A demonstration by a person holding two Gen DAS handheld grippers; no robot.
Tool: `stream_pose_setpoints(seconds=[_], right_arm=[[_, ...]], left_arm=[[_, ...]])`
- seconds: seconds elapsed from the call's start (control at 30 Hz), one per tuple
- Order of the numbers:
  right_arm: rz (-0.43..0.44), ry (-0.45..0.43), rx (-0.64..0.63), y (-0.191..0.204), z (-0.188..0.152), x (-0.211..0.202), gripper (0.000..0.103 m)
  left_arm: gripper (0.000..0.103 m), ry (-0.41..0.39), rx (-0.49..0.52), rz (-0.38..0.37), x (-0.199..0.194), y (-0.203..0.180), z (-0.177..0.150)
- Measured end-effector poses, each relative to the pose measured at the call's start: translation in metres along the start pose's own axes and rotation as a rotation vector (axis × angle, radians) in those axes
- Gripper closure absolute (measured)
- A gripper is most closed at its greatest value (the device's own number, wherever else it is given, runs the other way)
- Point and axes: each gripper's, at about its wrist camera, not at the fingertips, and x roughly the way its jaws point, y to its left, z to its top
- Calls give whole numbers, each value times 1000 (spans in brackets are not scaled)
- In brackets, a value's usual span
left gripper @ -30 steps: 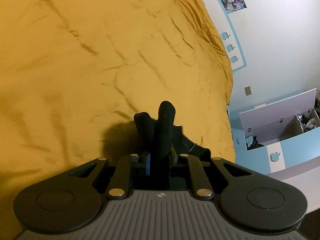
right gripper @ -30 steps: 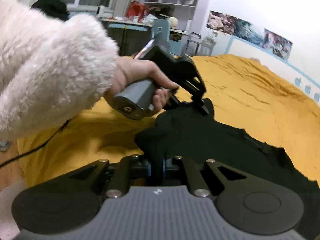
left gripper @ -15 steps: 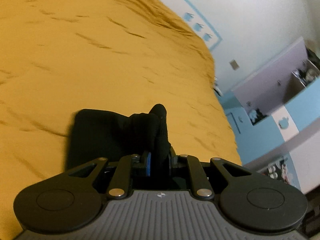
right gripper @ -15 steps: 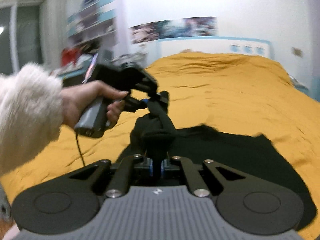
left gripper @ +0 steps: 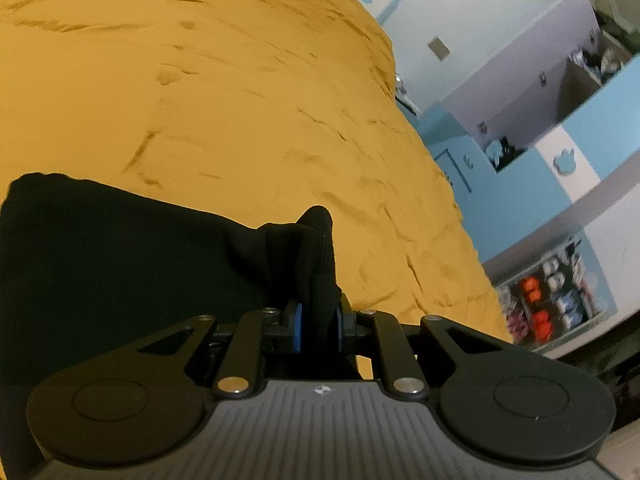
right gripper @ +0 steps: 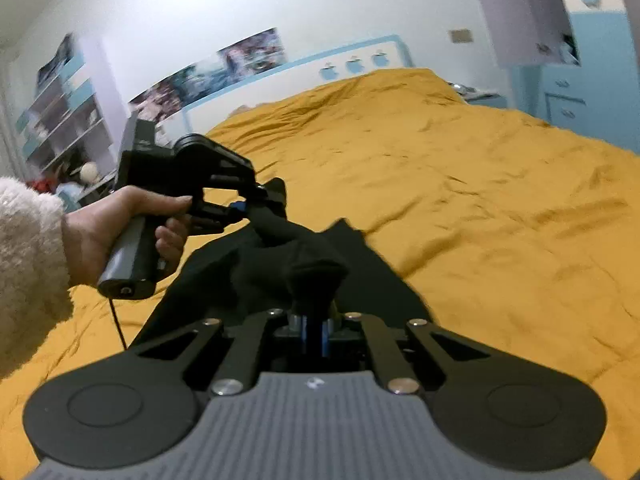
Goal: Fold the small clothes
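A black knit garment [right gripper: 280,264] hangs between my two grippers over the yellow bed cover [right gripper: 460,184]. My left gripper [left gripper: 318,326] is shut on a bunched edge of the black garment [left gripper: 120,264], which spreads out to the left in its view. It also shows in the right wrist view [right gripper: 260,204], held by a hand in a fluffy white sleeve. My right gripper [right gripper: 316,332] is shut on another bunched edge of the garment. The fingertips are hidden by cloth.
The yellow bed cover [left gripper: 240,100] fills most of both views. A blue and white cabinet [left gripper: 560,128] stands beyond the bed's right edge, with shelves of small items [left gripper: 552,300] below. Wall shelves [right gripper: 60,120] and posters [right gripper: 224,68] are at the left.
Both grippers have swung round with the garment held between them, now facing along the bed toward the headboard. More of the black cloth now spreads to the left in the left wrist view.
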Motion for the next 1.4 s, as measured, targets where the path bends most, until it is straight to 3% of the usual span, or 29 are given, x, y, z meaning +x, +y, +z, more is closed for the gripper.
stream_pose_setpoints(seconds=[0.3,0.9,1.03,1.13,1.23,1.37,1.4], right_arm=[[1,-1,88,-25,-11,-8,103],[-2,23,158,-34,-15,-15,103],[-17,63,168,-37,-20,-9,103],[-17,86,196,-42,-24,-10,97],[15,105,258,-53,-25,-18,94],[17,96,341,-67,-24,-42,92],[-9,94,334,-66,-23,-48,84]], left_arm=[[86,43,16,64,21,-13,-11],[84,108,84,171,45,-29,-14],[61,137,180,220,60,-42,-15],[58,151,233,256,62,-53,-11],[58,141,298,262,42,-63,-7],[58,102,350,206,-23,-58,-15],[58,86,354,192,-47,-50,-22]])
